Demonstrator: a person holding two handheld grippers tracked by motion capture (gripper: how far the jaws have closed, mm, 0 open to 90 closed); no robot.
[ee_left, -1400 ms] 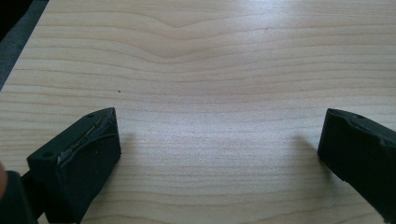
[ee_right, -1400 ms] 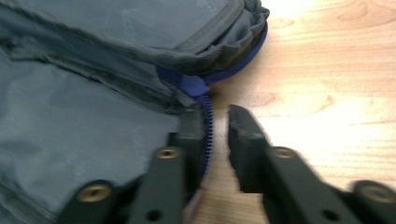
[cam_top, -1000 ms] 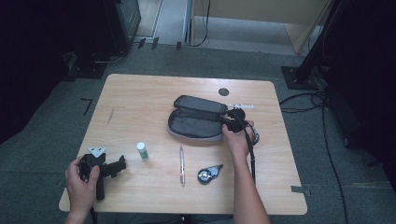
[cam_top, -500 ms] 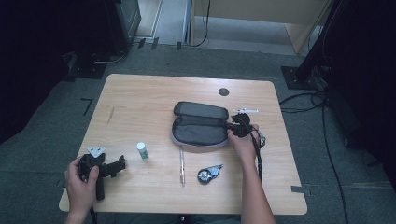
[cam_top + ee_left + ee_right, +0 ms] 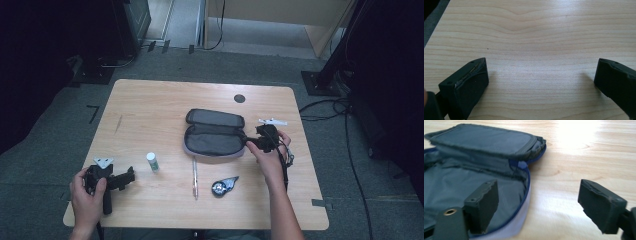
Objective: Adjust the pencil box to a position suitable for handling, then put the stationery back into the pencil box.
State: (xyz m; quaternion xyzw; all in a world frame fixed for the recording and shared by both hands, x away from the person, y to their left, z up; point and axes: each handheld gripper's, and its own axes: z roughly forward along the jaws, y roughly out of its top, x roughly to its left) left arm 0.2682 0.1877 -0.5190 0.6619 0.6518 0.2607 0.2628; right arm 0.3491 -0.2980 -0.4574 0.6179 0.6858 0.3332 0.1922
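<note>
A dark grey zip pouch [image 5: 214, 135] lies open in the middle of the wooden table [image 5: 150, 110], its lid folded back. My right gripper [image 5: 249, 143] sits at the pouch's right end, pointing left. Its jaws have just been opening. In the right gripper view the gripper [image 5: 539, 202] stands open: one jaw hangs over the pouch's lining [image 5: 461, 182], the other over bare wood, and the zip rim runs below the gap without being pressed. My left gripper [image 5: 130, 175] rests at the near left of the table, and in its own view the gripper [image 5: 541, 80] is open over bare wood.
A small white tube [image 5: 152, 161] stands upright left of the pouch. A pen [image 5: 195, 177] and a dark tape dispenser [image 5: 222, 186] lie in front of the pouch. A small white object [image 5: 272, 121] lies beyond the right hand. A black disc [image 5: 239, 98] sits at the far side.
My right hand has drawn back to the right and nearer, off the pouch's far right corner, and its jaws have gone from shut to open. The left hand stays put.
</note>
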